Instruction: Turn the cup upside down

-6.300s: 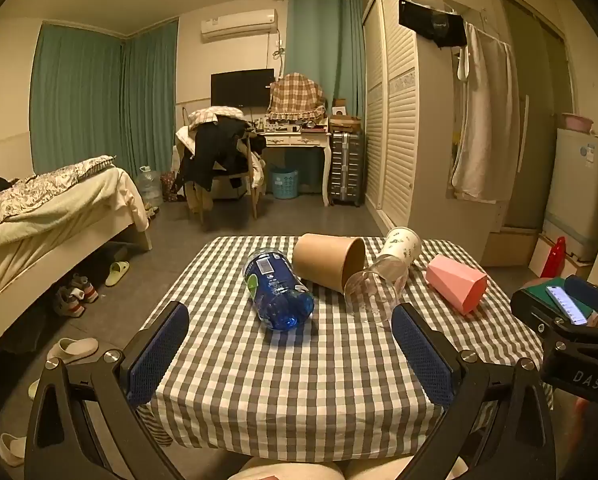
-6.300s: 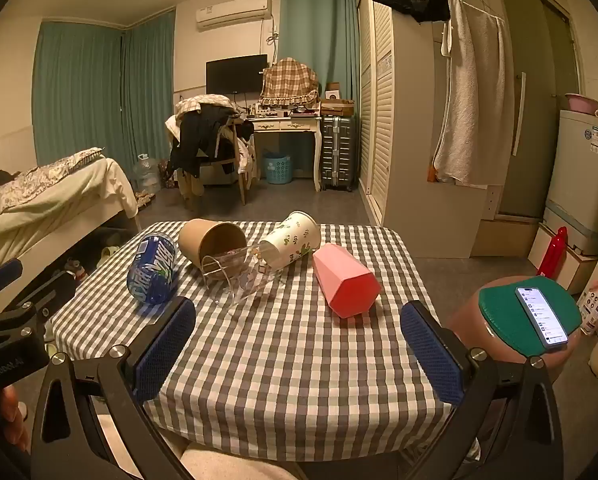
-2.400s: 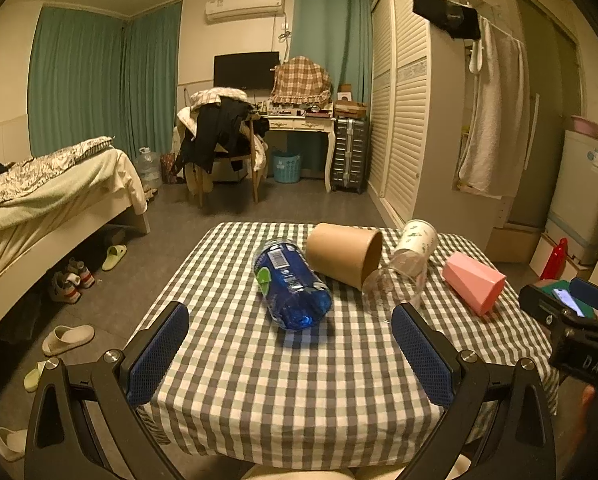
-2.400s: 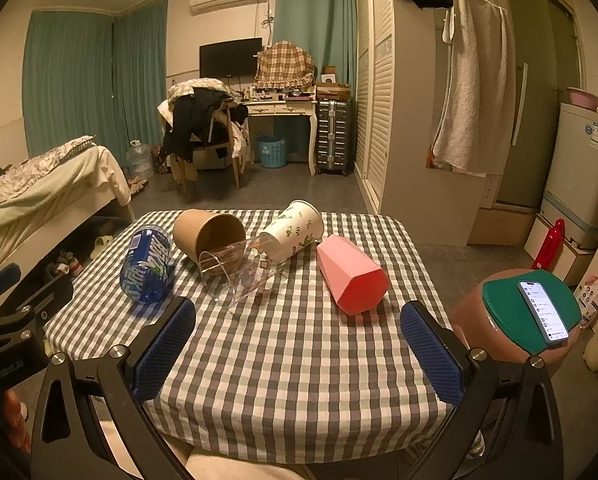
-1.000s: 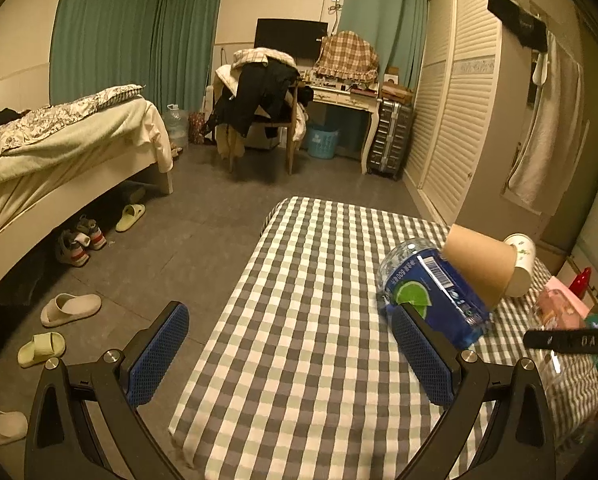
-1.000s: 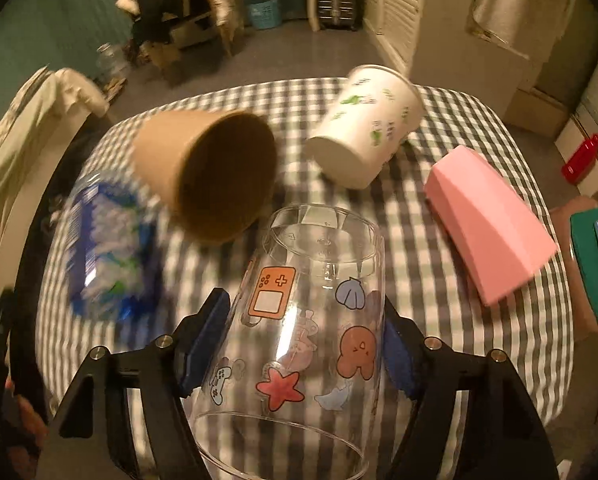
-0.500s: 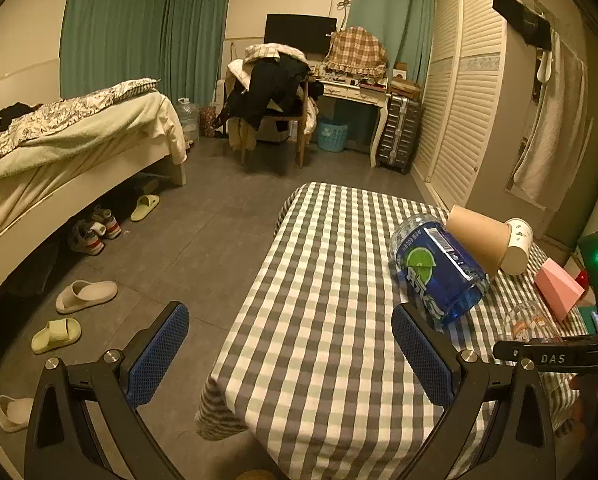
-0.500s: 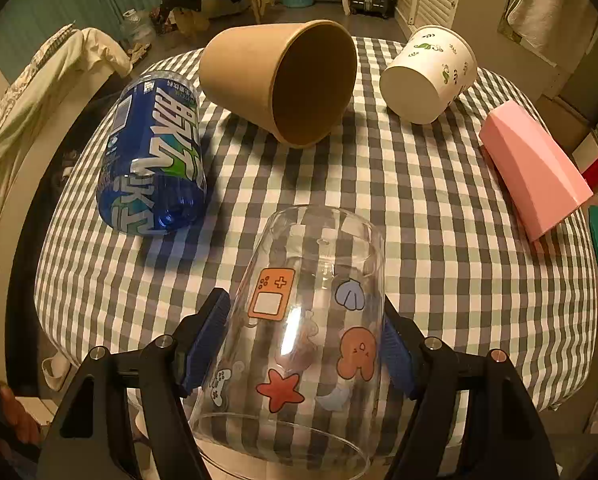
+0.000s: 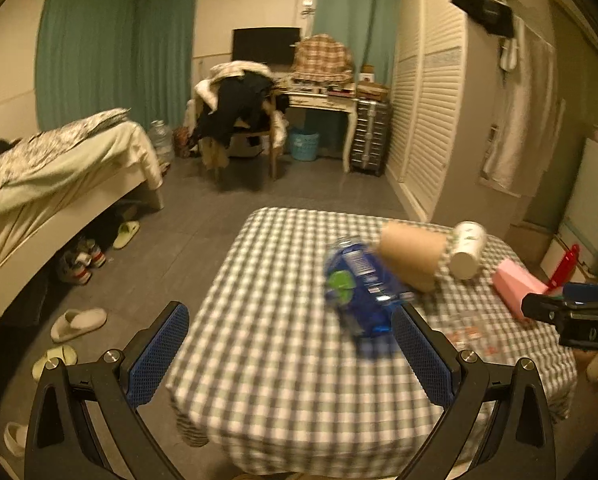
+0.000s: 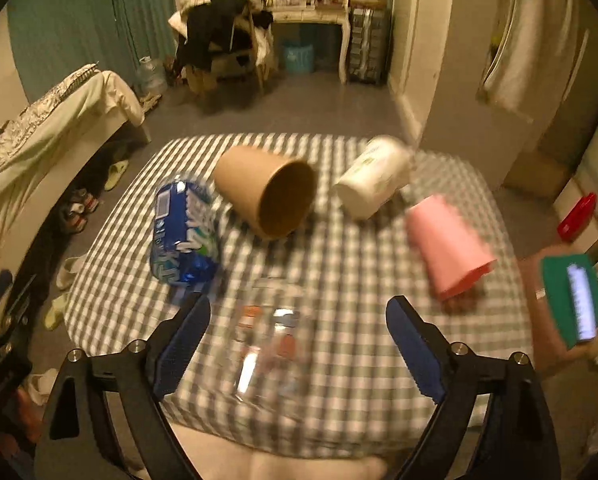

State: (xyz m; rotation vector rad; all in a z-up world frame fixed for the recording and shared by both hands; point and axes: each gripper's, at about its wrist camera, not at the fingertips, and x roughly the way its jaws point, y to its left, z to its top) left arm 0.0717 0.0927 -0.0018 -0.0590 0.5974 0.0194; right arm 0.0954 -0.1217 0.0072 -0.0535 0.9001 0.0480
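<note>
The clear cup with cartoon stickers (image 10: 273, 346) stands on the checked table (image 10: 355, 280), blurred, between the open jaws of my right gripper (image 10: 299, 344); the pads stand apart from it. In the left wrist view the cup (image 9: 469, 332) is a faint blur at the right. My left gripper (image 9: 291, 354) is open and empty over the table's near left part. The right gripper's body shows in the left wrist view (image 9: 571, 314).
A blue water bottle (image 10: 183, 232), a brown paper cup (image 10: 267, 196), a white printed cup (image 10: 373, 178) and a pink cup (image 10: 447, 244) lie on their sides. A phone on a green lid (image 10: 575, 300) sits right of the table. A bed (image 9: 51, 176) stands left.
My right gripper has opened and let go of the clear cup, which now stands on the table. The right gripper has pulled back. The left gripper has swung right toward the table.
</note>
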